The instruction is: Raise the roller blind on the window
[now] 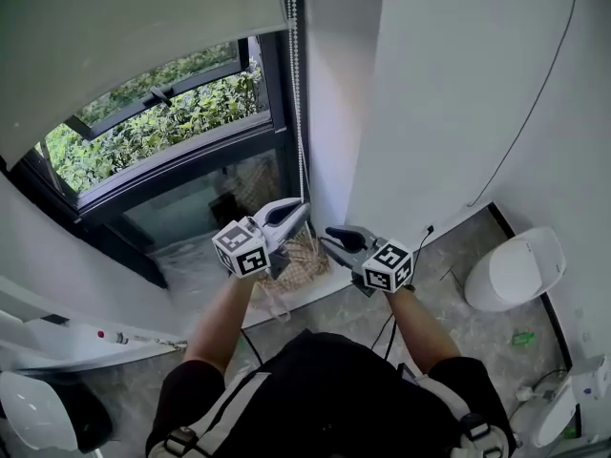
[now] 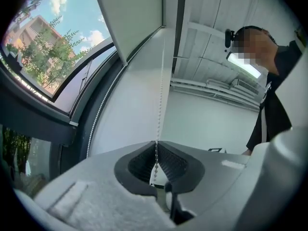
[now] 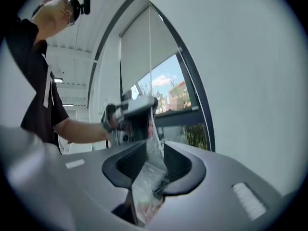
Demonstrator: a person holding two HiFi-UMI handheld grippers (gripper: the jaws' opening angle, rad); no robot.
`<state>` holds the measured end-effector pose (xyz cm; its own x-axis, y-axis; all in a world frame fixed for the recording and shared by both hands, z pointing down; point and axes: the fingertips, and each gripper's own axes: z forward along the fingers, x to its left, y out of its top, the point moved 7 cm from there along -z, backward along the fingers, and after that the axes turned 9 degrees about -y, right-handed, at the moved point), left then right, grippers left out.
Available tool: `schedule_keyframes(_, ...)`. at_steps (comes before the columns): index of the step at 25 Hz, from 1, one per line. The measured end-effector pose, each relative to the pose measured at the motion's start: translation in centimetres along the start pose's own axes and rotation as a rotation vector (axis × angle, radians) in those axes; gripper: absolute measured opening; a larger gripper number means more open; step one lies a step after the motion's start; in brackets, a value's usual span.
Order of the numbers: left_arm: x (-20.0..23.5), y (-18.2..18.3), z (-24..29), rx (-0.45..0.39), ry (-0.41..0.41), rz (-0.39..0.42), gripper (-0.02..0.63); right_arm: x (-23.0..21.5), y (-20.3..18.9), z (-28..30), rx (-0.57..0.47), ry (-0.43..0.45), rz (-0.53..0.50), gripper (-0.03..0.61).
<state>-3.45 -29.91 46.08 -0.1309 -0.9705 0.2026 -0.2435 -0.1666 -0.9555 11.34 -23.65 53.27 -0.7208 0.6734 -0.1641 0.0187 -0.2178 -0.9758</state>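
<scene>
While left gripper [image 2: 156, 147] clamps bead chain [image 2: 161, 95]; right gripper [image 3: 150, 146] jaws apart (chain between)

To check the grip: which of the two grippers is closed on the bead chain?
The left gripper: its jaws pinch the bead chain between them, while the right gripper's jaws stand apart.

The bead chain [image 1: 297, 84] hangs between window frame [image 1: 274, 98] and white wall [image 1: 344, 93], front approach open.
</scene>
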Motion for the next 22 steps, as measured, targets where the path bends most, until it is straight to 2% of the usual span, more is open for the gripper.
schedule_keyframes(5, -0.3, 0.1, -0.2, -0.015, -0.005, 0.015, 0.015, 1.1, 11.6, -1.1, -0.294, 0.035, -0.078, 0.123)
schedule_keyframes(8, -0.8, 0.1, 0.0, -0.011, -0.005, 0.016, 0.015, 2.5, 17.2, -0.6, -0.393, 0.074, -0.121, 0.135)
schedule_keyframes(11, -0.9, -0.4, 0.0, -0.025, -0.015, 0.014, 0.017, 3.1, 21.4, 0.6, -0.447, 0.064, -0.151, 0.135)
schedule_keyframes(17, -1.5, -0.3, -0.3, -0.019, -0.021, 0.028, 0.016, 3.6, 26.2, 2.6, -0.499, 0.075, -0.113, 0.128)
schedule_keyframes(20, -1.6, -0.2, -0.6, -0.022, -0.017, 0.029, 0.016, 3.9, 26.6, 3.0, -0.507, 0.085, -0.102, 0.085)
schedule_keyframes(22, -1.6, -0.1, -0.9, -0.026, -0.016, 0.028, 0.017, 4.1, 26.5, 3.2, -0.507, 0.072, -0.124, 0.025)
